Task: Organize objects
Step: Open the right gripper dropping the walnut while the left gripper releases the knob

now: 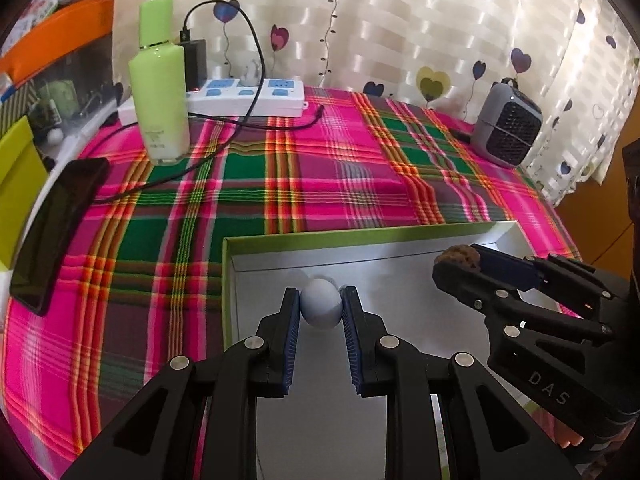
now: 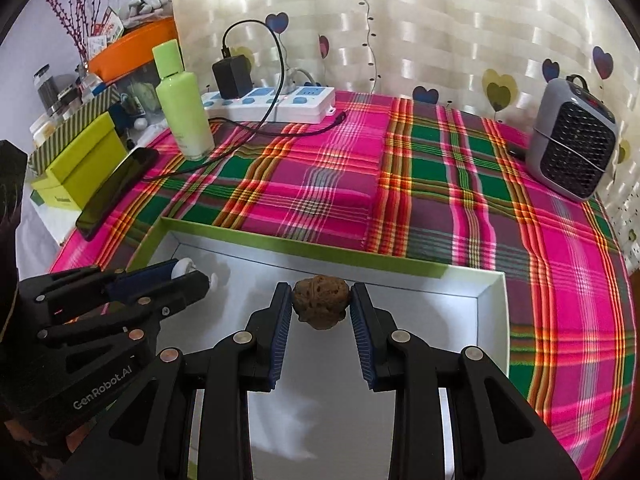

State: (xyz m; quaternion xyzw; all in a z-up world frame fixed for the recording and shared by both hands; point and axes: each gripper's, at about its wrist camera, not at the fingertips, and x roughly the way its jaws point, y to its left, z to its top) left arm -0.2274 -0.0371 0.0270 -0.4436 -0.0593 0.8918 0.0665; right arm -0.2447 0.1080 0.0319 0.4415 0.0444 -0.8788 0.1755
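Midway: left gripper [image 1: 321,307] clamped on pale ball [image 1: 321,303], right gripper [image 2: 321,305] clamped on brown walnut [image 2: 321,299], both above open box [image 2: 490,304] just below; release remaining.

The left gripper [image 1: 321,307] points steeply downward, its blue-padded fingers [image 1: 290,332] clamped on a small pale ball [image 1: 321,307]. Just beside it, the right gripper [image 2: 322,300] tilts down alike, its ribbed pads [image 2: 362,332] pinching a brown, knobbly walnut [image 2: 322,300] at the tips.
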